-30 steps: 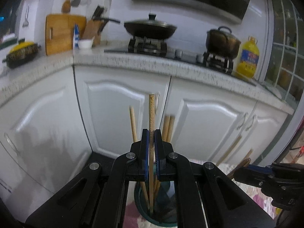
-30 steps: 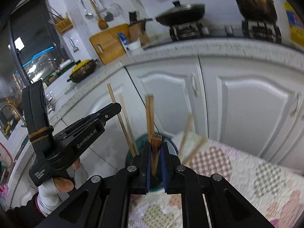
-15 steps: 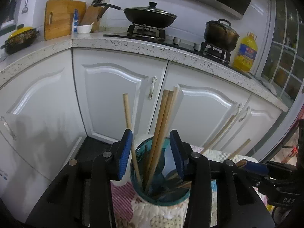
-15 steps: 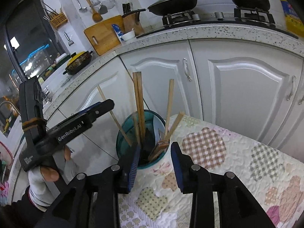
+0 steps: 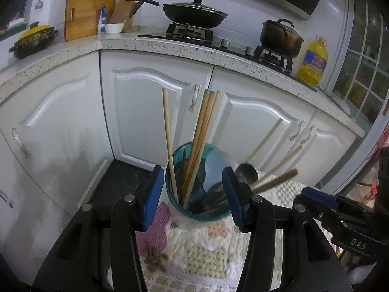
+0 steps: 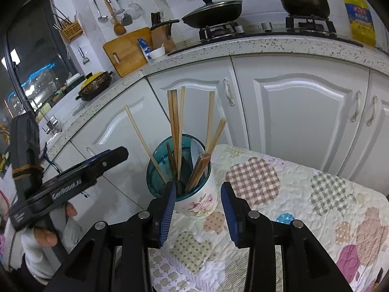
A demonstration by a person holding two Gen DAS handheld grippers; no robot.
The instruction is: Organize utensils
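Note:
A white floral utensil holder (image 6: 201,198) with a teal insert (image 5: 171,185) stands at the corner of a quilted table. Several wooden chopsticks (image 5: 199,136) and a spoon stand in it; the chopsticks also show in the right wrist view (image 6: 176,126). My left gripper (image 5: 192,198) is open and empty, its jaws either side of the holder, just short of it. My right gripper (image 6: 198,209) is open and empty, close in front of the holder. The left gripper's body shows in the right wrist view (image 6: 73,182), left of the holder.
The patchwork quilt (image 6: 291,194) covers the table. White kitchen cabinets (image 6: 291,109) stand behind, under a speckled counter (image 5: 170,46) with a wok, a pot, an oil bottle (image 5: 312,60) and a cutting board (image 5: 85,14). The right gripper's body (image 5: 340,214) is at my right.
Both grippers were shut on chopsticks above the holder; both have opened, the chopsticks have dropped into the holder, and both grippers have pulled back and down.

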